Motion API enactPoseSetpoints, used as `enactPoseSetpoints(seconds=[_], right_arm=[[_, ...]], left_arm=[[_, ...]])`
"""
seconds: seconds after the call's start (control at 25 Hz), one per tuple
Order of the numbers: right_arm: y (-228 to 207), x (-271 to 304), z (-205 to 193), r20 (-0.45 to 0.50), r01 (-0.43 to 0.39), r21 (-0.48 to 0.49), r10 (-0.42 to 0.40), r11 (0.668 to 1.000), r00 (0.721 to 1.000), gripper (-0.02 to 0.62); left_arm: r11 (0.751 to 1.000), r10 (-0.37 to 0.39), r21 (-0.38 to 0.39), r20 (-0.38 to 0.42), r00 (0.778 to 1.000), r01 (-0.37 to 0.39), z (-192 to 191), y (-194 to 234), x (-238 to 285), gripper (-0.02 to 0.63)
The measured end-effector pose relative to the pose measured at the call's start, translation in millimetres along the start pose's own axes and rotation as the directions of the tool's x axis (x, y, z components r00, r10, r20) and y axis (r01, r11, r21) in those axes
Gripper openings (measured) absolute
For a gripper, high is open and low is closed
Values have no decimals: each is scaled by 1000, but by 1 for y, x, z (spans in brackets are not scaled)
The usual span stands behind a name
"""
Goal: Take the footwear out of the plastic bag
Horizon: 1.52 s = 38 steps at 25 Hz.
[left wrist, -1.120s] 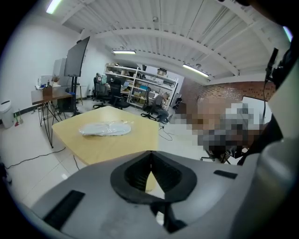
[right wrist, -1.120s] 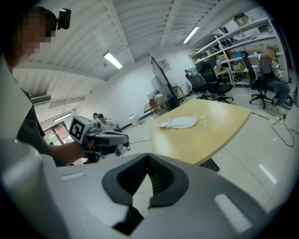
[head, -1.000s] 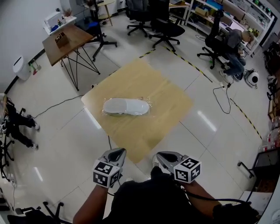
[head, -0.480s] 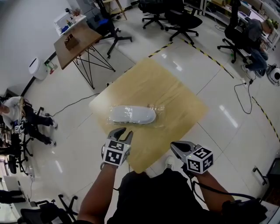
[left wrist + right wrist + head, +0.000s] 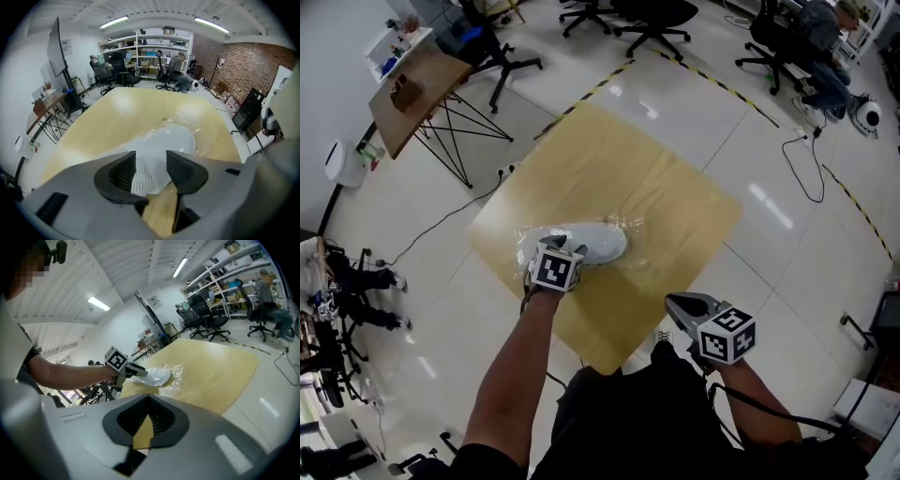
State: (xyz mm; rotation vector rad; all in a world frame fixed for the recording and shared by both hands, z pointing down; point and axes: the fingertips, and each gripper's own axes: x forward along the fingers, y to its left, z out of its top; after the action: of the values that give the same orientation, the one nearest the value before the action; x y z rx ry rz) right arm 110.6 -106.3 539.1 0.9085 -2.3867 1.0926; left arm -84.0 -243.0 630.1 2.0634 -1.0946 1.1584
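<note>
Progress: nothing out yet. Wooden table (image 5: 675, 187) carries clear plastic bag (image 5: 630, 251) lying flat in near-left part. White shoe (image 5: 598, 242) fully inside bag, zigzag tread showing in left gripper view. My left gripper (image 5: 566, 247) is at shoe's left end, jaws opening wide, bagged shoe between pads, not pinched. My right gripper (image 5: 677, 303) hangs off table's near edge, jaws closed on nothing.

Left to do, I judge: grip bag, find mouth, draw shoe clear.

Unclear: where bag mouth lies; one shoe or pair. Marker cube covers left pads in head view.

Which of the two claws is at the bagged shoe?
The left claw, its jaws opening with the shoe's end between them; the right claw is shut, well away from it.
</note>
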Motion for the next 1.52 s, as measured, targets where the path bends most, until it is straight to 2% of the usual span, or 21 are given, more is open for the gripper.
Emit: enactPoseSetpoints(seconds=[0.08,0.24,0.48,0.6,0.72,0.92,1.04,1.2,1.24,1.36,1.4,1.48,1.52], right_arm=[[-3,4,-3,-2,16,-7,-16,1000,1000,2],[-10,12,-2,-10,31,-30,-32,999,999,3],[-29,27,-5,-32,63,-127,-68,990,997,3],[-44,45,-14,-92,112,-251,-139,961,986,6],[-60,68,-27,-172,137,-356,-208,925,963,40],[-72,107,-28,-235,161,-428,-281,889,931,152],[-75,122,-27,-285,131,-473,-292,871,913,143],[-68,125,-19,-278,77,-444,-220,892,935,24],[-66,126,-18,-277,58,-421,-189,905,942,18],[-68,121,-14,-275,-3,-276,-76,961,958,23],[-72,118,-12,-268,-11,-218,-49,976,962,45],[-83,109,-5,-238,13,-133,-44,991,970,89],[-91,103,-2,-219,49,-112,-73,992,973,80]], left_arm=[[1000,-21,-14,-6,1000,21,-12,-2,7,198],[997,-50,-58,36,998,52,-33,-10,2,176],[994,-104,21,7,995,104,-66,-46,-19,150],[994,-110,18,0,994,110,-88,-55,-31,150],[995,-98,-6,33,995,98,-101,-64,-37,146],[995,-96,-7,15,995,96,-109,-66,-35,143],[994,-113,-14,0,994,113,-108,-63,-34,132],[987,-139,-79,52,989,143,-104,-54,-38,112],[984,-140,-98,69,988,146,-105,-52,-38,107],[982,-141,-115,98,985,152,-105,-51,-38,102],[981,-145,-116,100,984,156,-106,-51,-38,101],[978,-153,-125,98,983,165,-108,-48,-38,97],[977,-155,-130,100,983,168,-109,-46,-39,90]])
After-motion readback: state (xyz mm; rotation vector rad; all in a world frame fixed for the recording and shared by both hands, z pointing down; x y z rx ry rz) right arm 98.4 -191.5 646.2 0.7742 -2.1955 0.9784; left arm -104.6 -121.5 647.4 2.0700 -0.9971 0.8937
